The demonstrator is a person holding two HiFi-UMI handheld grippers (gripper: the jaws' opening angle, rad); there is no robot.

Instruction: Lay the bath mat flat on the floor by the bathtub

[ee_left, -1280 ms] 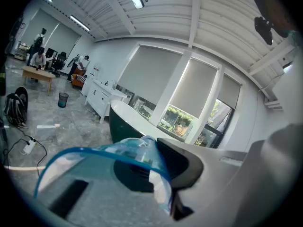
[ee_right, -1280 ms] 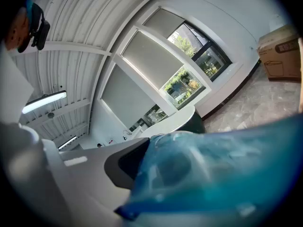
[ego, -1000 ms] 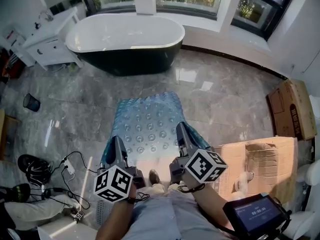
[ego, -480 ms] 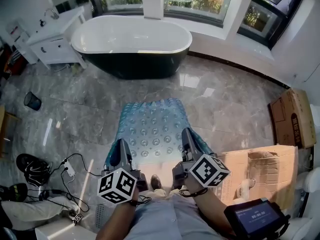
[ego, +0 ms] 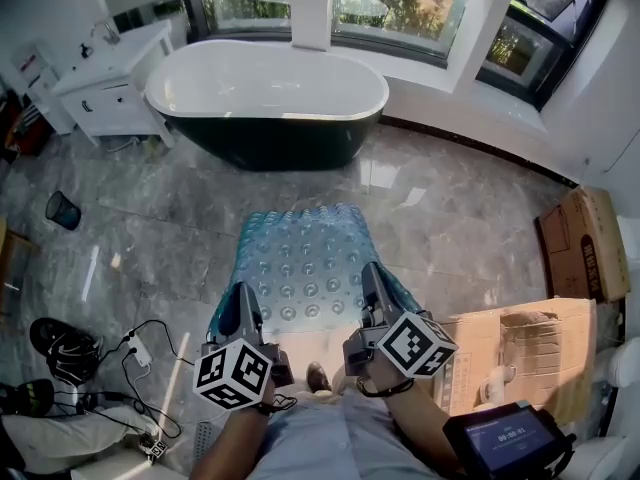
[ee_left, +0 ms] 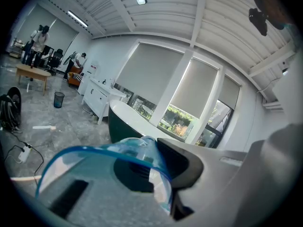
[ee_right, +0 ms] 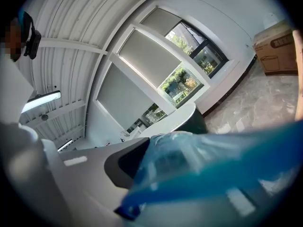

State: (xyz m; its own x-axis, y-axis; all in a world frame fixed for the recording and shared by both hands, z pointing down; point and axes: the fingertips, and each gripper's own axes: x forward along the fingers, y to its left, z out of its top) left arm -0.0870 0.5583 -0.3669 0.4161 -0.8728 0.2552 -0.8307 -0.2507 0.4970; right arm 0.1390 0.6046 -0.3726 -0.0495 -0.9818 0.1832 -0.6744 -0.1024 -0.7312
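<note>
The translucent blue bath mat (ego: 305,258), dotted with round suction cups, hangs spread out in front of me above the grey marble floor. My left gripper (ego: 236,310) is shut on the mat's near left corner and my right gripper (ego: 370,290) is shut on its near right corner. The mat's blue edge (ee_left: 118,152) curls over the left jaws in the left gripper view. In the right gripper view the mat (ee_right: 199,164) drapes across the jaws. The dark oval bathtub (ego: 268,98) with its white rim stands ahead, beyond the mat's far end.
A white cabinet (ego: 105,78) stands left of the tub. Flattened cardboard (ego: 515,333) and a cardboard box (ego: 585,243) lie to the right. Cables and a power strip (ego: 130,353) trail at the lower left, near a small dark bin (ego: 62,210). Windows run behind the tub.
The tub and floor have slid down and right in the head view. Both grippers keep their hold on the mat's near corners; the mat looks much the same.
</note>
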